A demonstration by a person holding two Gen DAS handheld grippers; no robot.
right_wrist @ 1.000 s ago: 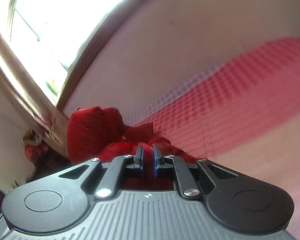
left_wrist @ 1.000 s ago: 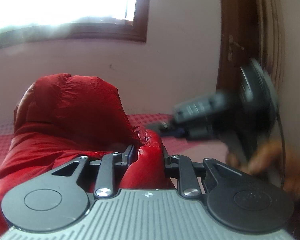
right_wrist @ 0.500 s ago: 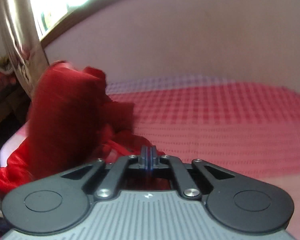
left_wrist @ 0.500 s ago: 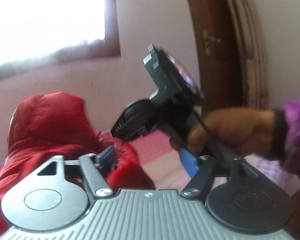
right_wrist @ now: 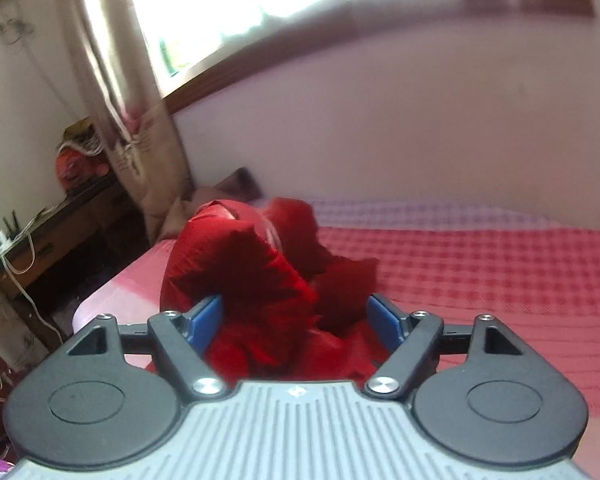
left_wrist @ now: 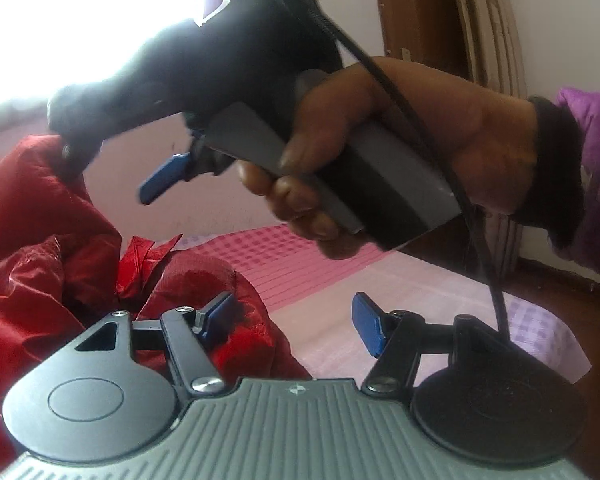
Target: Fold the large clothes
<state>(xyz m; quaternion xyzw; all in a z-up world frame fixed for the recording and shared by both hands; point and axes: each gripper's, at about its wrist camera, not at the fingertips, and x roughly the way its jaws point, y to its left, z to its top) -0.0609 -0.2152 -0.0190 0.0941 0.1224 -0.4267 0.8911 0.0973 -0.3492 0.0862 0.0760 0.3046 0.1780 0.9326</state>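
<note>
A red puffy jacket (right_wrist: 252,268) lies crumpled on the pink checked bed (right_wrist: 480,280). My right gripper (right_wrist: 296,320) hovers above its near side; the jaws are opening, and the pads press on nothing. In the left wrist view the jacket (left_wrist: 40,280) fills the left side. My left gripper (left_wrist: 292,320) is open beside it and its jaws are closing a little. Its left pad (left_wrist: 216,316) sits over a red fold, and nothing is pinched. A hand (left_wrist: 380,152) carries the right gripper across above it, one blue finger (left_wrist: 164,178) pointing at the jacket's raised hood.
A wooden desk (right_wrist: 52,236) with cables stands left of the bed, below a curtain (right_wrist: 128,92) and a bright window (right_wrist: 300,8). A brown pillow (right_wrist: 220,192) lies behind the jacket. A wooden door (left_wrist: 420,20) stands at the right, near a purple sleeve (left_wrist: 592,176).
My left gripper let go of the red fold and opened. My right gripper went from shut to open, rolled level and rose, crossing close in front of the left camera.
</note>
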